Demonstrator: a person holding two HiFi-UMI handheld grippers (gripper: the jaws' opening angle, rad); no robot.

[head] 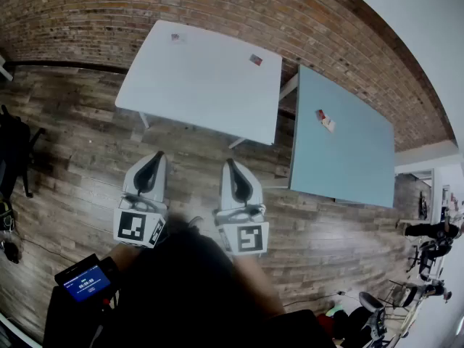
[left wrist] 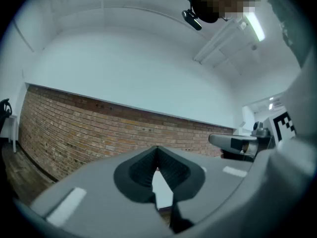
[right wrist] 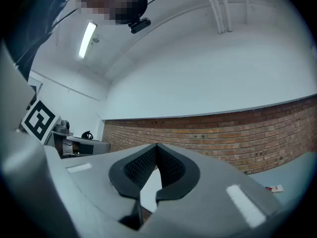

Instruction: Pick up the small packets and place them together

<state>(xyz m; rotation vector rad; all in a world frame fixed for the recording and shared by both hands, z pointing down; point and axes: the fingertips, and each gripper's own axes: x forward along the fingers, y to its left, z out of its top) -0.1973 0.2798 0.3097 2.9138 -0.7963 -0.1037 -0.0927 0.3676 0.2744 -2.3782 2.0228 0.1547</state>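
Pickup looks not yet begun: left gripper and right gripper, jaws together and empty, hang short of white table and blue table where packets lie apart; next, reach and open on one.

white table: left packet, right packet | teal table: small packets

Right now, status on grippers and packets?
Left gripper shut, empty; right gripper shut, empty. Packets apart on white table, others on blue table. Nothing blocking the tables.
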